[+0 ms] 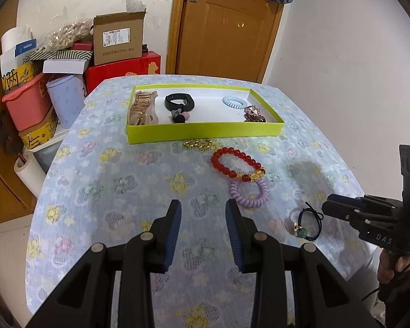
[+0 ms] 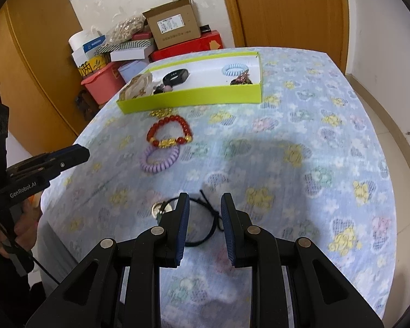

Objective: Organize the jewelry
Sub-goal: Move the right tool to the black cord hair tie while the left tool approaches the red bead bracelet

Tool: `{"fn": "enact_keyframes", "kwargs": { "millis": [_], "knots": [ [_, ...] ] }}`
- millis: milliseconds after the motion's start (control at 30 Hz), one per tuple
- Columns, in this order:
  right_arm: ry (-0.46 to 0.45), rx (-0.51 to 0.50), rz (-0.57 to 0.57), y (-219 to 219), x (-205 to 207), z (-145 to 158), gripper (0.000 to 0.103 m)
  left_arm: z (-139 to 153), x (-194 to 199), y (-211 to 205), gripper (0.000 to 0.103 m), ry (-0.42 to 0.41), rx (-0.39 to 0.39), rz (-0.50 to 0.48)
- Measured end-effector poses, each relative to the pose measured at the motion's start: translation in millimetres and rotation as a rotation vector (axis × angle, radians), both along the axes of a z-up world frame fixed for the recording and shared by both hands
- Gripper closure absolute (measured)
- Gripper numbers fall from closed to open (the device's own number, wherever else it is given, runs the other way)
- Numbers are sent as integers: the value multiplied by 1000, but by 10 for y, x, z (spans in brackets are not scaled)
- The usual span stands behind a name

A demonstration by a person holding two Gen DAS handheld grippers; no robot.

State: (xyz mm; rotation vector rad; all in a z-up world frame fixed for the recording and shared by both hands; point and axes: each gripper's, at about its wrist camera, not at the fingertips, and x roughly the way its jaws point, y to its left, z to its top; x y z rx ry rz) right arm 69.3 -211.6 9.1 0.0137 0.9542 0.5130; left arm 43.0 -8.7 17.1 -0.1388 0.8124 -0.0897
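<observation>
1. A long lime-green cardboard box with a white floor [image 1: 205,132] sits at the far end of the bench [image 1: 109,191], which wears a blue cloth with flowers.
2. Some things are already in the box: a gold hair claw [image 1: 142,108], a black band [image 1: 179,101], a light blue coil hair tie [image 1: 233,101] and a brown tangle in the corner.
3. Four things are not in the box yet. A small gold bead chain [image 1: 201,145] lies just beside the box. A red bead bracelet with gold charms [image 1: 237,165] touches a purple coil hair tie [image 1: 248,192].
4. A thin black cord bracelet with a green bead [image 2: 205,218] lies nearest, right under the right gripper [image 2: 205,205].
5. The right gripper is open with nothing in it. One end of the cord seems to sit between its fingers, but the view is blurry.
6. The left gripper [image 1: 203,213] is open and empty too, above bare cloth.
7. I think the step is picking up the black cord. Next, the right gripper needs to go down, pinch the cord, and carry it to the box.
</observation>
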Motion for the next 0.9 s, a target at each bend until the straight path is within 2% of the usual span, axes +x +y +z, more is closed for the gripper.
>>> {"fn": "enact_keyframes", "kwargs": {
  "millis": [600,900],
  "knots": [
    [12,-91,30,72,-22,-185,78,-55,20,-9,68,15,-17,-2],
    [-60,-192,90,239,-77,-199,79,-94,62,22,68,27,-24,2]
  ]
}}
